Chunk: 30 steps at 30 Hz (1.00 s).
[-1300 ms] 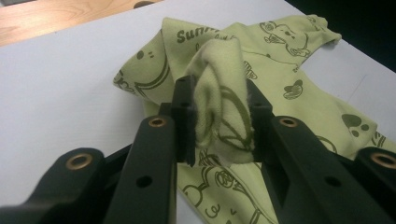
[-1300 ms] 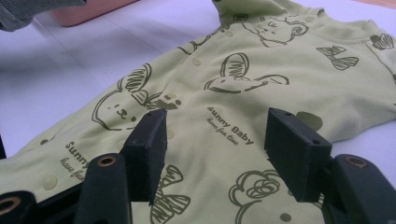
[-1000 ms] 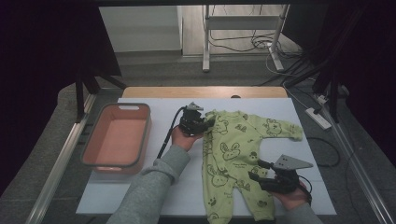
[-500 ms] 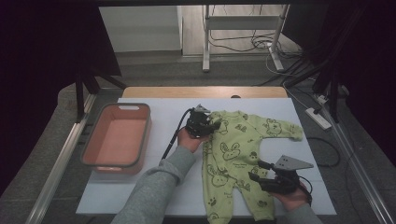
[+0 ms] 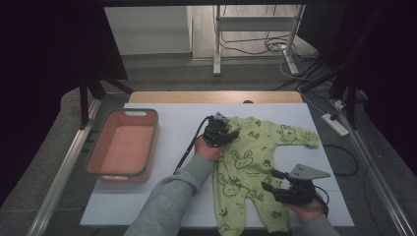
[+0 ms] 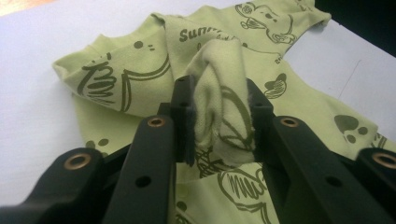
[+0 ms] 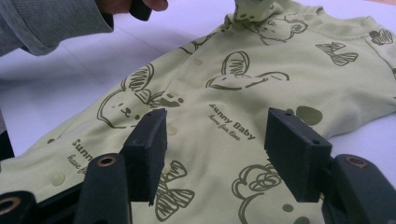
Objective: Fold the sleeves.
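Light green baby romper [image 5: 251, 167] spread flat on the white table [image 5: 167, 123], left gripper [image 5: 220, 132] clamped on a bunched fold of its sleeve [image 6: 219, 102], right gripper [image 5: 276, 185] released with jaws apart above the leg, pink bin [image 5: 123, 147] at left

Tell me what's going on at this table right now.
A person is working on a light green baby onesie spread on the white table, a gripper in each hand. The left gripper has a bunched sleeve pinched between its jaws, folded in over the chest. The right gripper hovers open above the leg end without gripping. An orange bin sits empty off to the left.
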{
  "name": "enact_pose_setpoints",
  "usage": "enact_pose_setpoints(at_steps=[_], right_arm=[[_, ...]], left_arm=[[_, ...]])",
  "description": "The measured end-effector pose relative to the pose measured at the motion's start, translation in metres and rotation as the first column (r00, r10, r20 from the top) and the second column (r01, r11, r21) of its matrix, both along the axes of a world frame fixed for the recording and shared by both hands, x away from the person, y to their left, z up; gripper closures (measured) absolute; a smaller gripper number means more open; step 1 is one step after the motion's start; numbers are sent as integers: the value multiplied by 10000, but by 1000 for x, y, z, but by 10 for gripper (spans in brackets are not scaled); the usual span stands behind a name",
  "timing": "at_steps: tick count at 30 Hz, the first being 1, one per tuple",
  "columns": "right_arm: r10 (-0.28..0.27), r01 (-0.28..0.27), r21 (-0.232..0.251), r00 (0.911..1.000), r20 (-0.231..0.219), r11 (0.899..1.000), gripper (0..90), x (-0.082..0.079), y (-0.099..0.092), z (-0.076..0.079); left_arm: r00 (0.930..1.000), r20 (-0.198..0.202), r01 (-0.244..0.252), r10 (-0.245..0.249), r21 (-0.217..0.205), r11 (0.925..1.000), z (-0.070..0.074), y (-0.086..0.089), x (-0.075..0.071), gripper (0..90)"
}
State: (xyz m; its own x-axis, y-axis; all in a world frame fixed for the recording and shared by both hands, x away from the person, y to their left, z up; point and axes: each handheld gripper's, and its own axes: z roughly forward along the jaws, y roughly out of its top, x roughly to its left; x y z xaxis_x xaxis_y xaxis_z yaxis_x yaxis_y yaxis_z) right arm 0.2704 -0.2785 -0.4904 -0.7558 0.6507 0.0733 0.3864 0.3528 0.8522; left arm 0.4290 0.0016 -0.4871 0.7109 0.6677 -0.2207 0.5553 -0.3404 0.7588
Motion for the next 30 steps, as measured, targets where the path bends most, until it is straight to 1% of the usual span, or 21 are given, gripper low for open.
enact_pose_setpoints(at_steps=[1, 5, 6, 13, 18, 20, 21, 23, 24, 26, 29, 30], right_arm=[[-5, 5, 1, 10000, -9, 10000, 399, 0, 0, 0], [-33, 33, 53, 10000, -28, 10000, 399, 1, -1, 0], [-30, 31, 59, 10000, -27, 10000, 398, 1, -1, 0], [-39, 39, 80, 10000, -46, 10000, 398, 1, -2, -1], [-16, 16, 31, 10000, -51, 10000, 397, 2, -1, -1], [-15, 15, 31, 10000, -52, 10000, 398, 1, -1, -1], [-13, 13, 35, 10000, -51, 10000, 397, 1, -1, -1], [-12, 12, 30, 10000, -55, 10000, 397, 1, -1, -1], [-13, 13, 38, 10000, -60, 10000, 398, 1, -2, -1], [-26, 26, 34, 10000, -54, 10000, 397, 1, -2, -1], [-38, 38, 37, 10000, -44, 10000, 397, 1, -2, -1], [-35, 35, 21, 10000, -44, 10000, 397, 1, -2, -1]], left_arm=[[10000, -40, 7, -7, -48, 10000, -1, -2, 1, 715], [10000, -80, 52, -52, -19, 10000, -5, -6, 3, 714], [9999, -133, 74, -74, 0, 10000, -8, -9, 5, 714], [9996, -232, 142, -141, 50, 9999, -14, -19, 6, 709], [9991, -380, 180, -175, 109, 9998, -17, -30, 7, 674], [9987, -414, 304, -302, 49, 9995, -18, -34, 6, 626], [9981, -453, 414, -420, -155, 9990, -17, -36, 5, 600], [9960, -643, 580, -617, -579, 9966, -15, -35, 4, 481], [9963, -631, 547, -585, -609, 9966, -14, -35, 3, 427], [9969, -499, 579, -612, -650, 9962, -9, -31, 2, 396], [9973, -427, 561, -594, -736, 9957, -6, -26, 2, 386], [9979, -393, 478, -508, -740, 9961, -3, -21, 1, 386]])
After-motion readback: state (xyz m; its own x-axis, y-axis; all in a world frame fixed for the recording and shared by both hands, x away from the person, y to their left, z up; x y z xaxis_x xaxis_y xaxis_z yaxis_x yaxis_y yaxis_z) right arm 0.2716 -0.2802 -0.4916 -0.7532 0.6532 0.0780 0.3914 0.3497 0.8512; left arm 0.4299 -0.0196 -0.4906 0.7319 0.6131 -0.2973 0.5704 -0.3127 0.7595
